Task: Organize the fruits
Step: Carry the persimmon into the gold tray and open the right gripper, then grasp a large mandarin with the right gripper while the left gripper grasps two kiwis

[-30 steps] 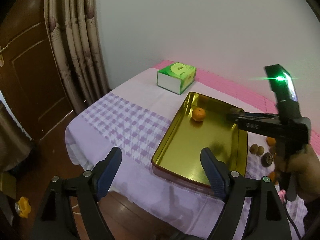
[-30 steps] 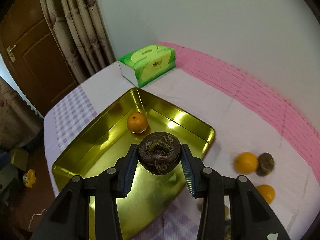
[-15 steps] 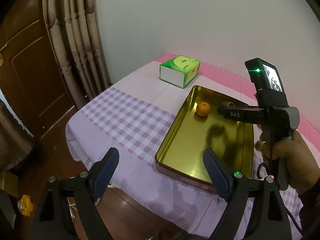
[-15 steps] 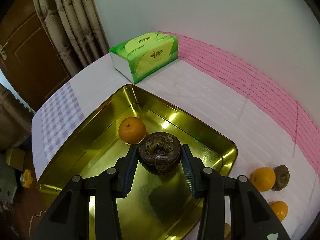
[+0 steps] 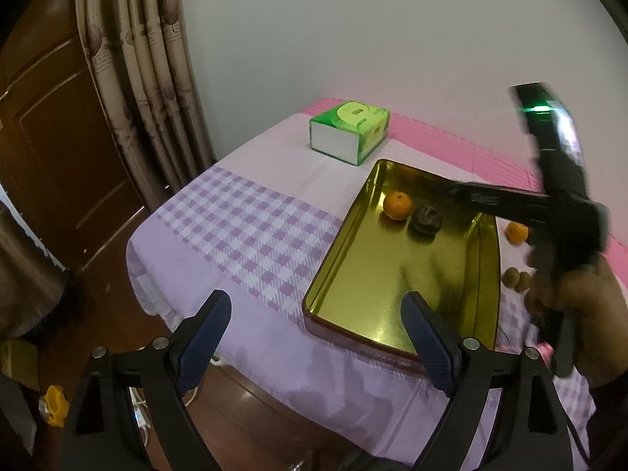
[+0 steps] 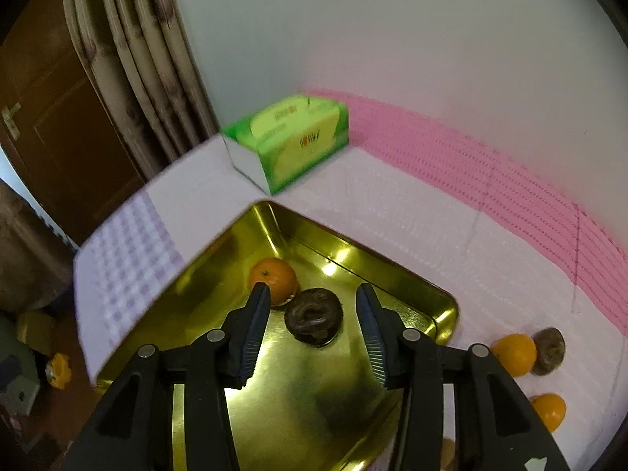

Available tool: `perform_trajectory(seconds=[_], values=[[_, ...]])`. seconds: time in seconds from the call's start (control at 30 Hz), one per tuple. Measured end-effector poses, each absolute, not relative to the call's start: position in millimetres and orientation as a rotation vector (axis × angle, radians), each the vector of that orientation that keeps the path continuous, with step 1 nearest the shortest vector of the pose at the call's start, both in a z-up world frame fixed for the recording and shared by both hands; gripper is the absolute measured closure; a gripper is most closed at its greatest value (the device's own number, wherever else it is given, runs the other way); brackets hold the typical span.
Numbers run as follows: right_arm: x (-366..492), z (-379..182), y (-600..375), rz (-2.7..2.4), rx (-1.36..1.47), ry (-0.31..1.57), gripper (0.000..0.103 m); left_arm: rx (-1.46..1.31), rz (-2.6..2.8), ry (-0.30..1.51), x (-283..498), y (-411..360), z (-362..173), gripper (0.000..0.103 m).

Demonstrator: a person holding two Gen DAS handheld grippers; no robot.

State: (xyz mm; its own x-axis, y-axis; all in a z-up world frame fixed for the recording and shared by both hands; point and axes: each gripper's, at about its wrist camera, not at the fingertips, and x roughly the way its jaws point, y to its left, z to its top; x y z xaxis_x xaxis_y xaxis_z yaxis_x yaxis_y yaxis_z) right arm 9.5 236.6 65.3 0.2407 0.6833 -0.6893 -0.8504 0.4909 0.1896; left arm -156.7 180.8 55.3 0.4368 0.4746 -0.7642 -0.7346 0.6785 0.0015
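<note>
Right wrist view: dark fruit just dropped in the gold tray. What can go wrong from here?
1. The round dark brown fruit lies free in the shiny gold metal tray, between the right gripper's just-opened fingers; pulling back crookedly could nudge it.
2. It sits right beside the small orange on slick metal, so a knock may roll both.
3. More oranges and a brown fruit wait close together outside the tray; a grab there may bump a neighbour.

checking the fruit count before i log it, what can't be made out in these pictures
- Right wrist view: the orange at the lower right is partly hidden behind the right tool.
- Right wrist view: the tissue box print is motion-blurred and unreadable.
- Left wrist view: the small brown fruits beside the gold tray are too small to identify, and the hand blocks whatever lies beyond them.
</note>
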Motion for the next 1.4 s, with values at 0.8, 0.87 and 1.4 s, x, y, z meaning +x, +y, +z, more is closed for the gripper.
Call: perform_trajectory(seconds=[0.8, 0.87, 1.4], values=[[-26, -3, -14, 0.883, -0.121, 0.812, 0.043, -0.153, 0.722, 0.794, -140, 129, 62, 0.015], [-23, -7, -6, 0.903, -0.128, 0.818, 0.043, -0.131, 0.703, 0.792, -137, 124, 61, 0.014], [3, -12, -34, 0.855, -0.230, 0.793, 0.066, -0.029, 0.049, 0.830, -68, 71, 76, 0.015]])
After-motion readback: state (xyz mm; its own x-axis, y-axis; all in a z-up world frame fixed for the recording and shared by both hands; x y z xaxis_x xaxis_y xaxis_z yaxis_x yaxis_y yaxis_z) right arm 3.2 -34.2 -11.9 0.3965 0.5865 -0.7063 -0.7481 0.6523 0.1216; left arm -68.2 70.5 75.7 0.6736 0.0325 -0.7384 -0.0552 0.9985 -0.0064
